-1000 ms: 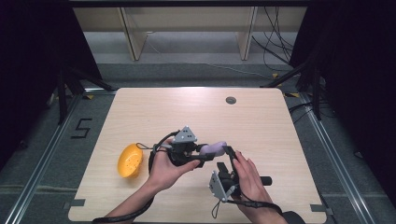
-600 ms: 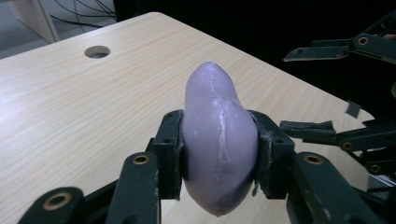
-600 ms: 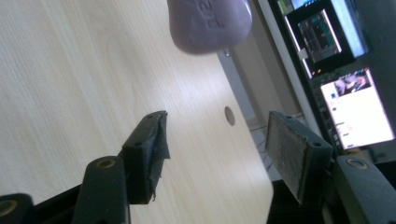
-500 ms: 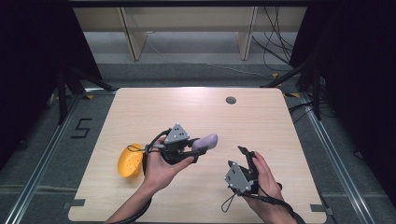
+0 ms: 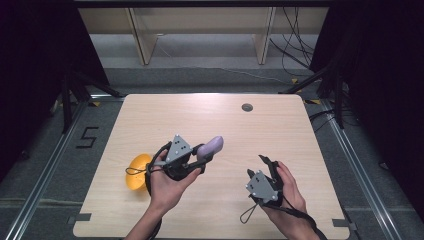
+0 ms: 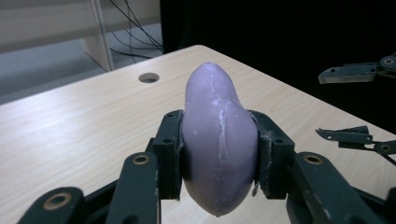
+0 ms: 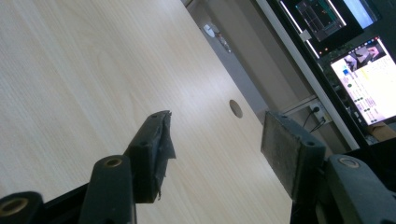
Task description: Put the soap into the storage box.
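A smooth purple, eggplant-shaped object [image 5: 211,146] is held above the wooden table [image 5: 280,135] by my left gripper [image 5: 202,156], which is shut on it. In the left gripper view both pads press the sides of the purple object [image 6: 217,140], whose rounded tip points away toward the table hole [image 6: 148,77]. My right gripper [image 5: 257,166] sits to the right, near the table's front edge, held in a hand. Its jaws stand wide open over bare wood, and nothing lies between the right gripper [image 7: 217,142] fingers.
An orange bowl [image 5: 136,171] lies on the table just left of the left hand, partly hidden by the gripper's cable. A small round hole [image 5: 247,107] is in the table's far side. Shelving legs and cables stand beyond the far edge.
The two grippers have drawn apart. The left one carried the purple object leftward, and the right one moved right, away from it, toward the front edge.
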